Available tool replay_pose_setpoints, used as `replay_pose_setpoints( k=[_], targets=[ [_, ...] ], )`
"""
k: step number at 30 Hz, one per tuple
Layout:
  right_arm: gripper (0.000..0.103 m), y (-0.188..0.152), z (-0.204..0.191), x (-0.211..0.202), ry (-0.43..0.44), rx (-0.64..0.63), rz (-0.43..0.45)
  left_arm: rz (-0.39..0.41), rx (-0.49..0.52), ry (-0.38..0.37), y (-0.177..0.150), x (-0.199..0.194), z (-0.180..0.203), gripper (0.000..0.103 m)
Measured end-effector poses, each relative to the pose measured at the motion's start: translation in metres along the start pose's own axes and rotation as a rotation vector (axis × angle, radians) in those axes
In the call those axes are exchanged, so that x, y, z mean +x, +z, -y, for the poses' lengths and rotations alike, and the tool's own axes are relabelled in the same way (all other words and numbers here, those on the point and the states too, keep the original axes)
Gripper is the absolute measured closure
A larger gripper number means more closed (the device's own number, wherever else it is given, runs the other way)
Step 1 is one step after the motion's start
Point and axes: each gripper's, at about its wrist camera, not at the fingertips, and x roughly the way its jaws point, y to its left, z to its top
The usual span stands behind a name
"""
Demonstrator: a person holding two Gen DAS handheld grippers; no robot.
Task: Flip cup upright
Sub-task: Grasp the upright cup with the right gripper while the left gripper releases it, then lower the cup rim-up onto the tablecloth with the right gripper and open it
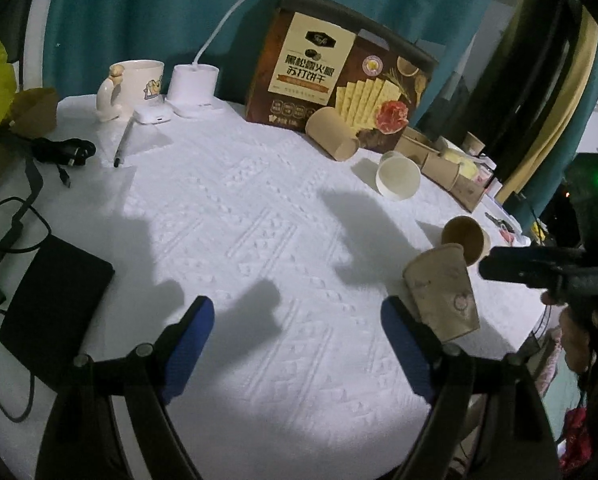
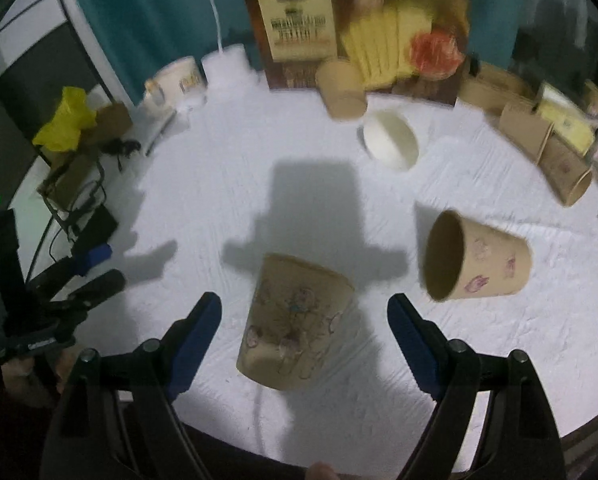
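Both hand-held grippers gape empty; only the right view shows the printed cup (image 2: 295, 320) whole.

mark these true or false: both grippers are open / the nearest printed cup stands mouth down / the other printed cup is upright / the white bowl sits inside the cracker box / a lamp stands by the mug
1. Both grippers are open: true. The left gripper and right gripper have jaws apart, gripping nothing.
2. The nearest printed cup stands mouth down: true.
3. The other printed cup is upright: false. It lies on its side.
4. The white bowl sits inside the cracker box: false. It lies on the table in front of the box.
5. A lamp stands by the mug: true.
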Motion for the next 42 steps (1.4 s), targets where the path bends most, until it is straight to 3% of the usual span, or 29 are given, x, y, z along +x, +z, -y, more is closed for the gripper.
replay_pose_setpoints(
  k=[18,19,21,24,27,33,37,42],
  targets=[
    [0.020,0.020,0.024,0.069,0.157,0.182,-0.287,0.010,0.029,-0.012,-0.011,-0.004,-0.013,0.018],
    [0.021,0.021,0.024,0.073,0.164,0.189,-0.293,0.010,0.030,-0.014,-0.011,-0.005,-0.014,0.018],
    [0.038,0.022,0.023,0.077,0.172,0.197,-0.302,0.009,0.031,-0.019,-0.012,-0.006,-0.015,0.018],
    [0.038,0.024,0.018,0.074,0.171,0.185,-0.287,0.007,0.038,-0.012,-0.013,-0.008,-0.016,0.018],
    [0.039,0.024,0.016,0.060,0.158,0.176,-0.206,0.010,0.040,-0.005,-0.013,-0.010,-0.016,0.018],
    [0.039,0.020,-0.009,0.021,-0.036,0.029,0.159,0.033,0.060,0.011,-0.009,-0.016,-0.009,0.018],
    [0.039,-0.011,-0.023,0.014,-0.178,-0.035,0.380,0.047,0.071,0.026,-0.007,-0.020,-0.004,0.018],
    [0.039,-0.050,-0.046,0.010,-0.278,-0.117,0.532,0.042,0.105,0.035,-0.005,-0.020,0.008,0.018]
  ],
)
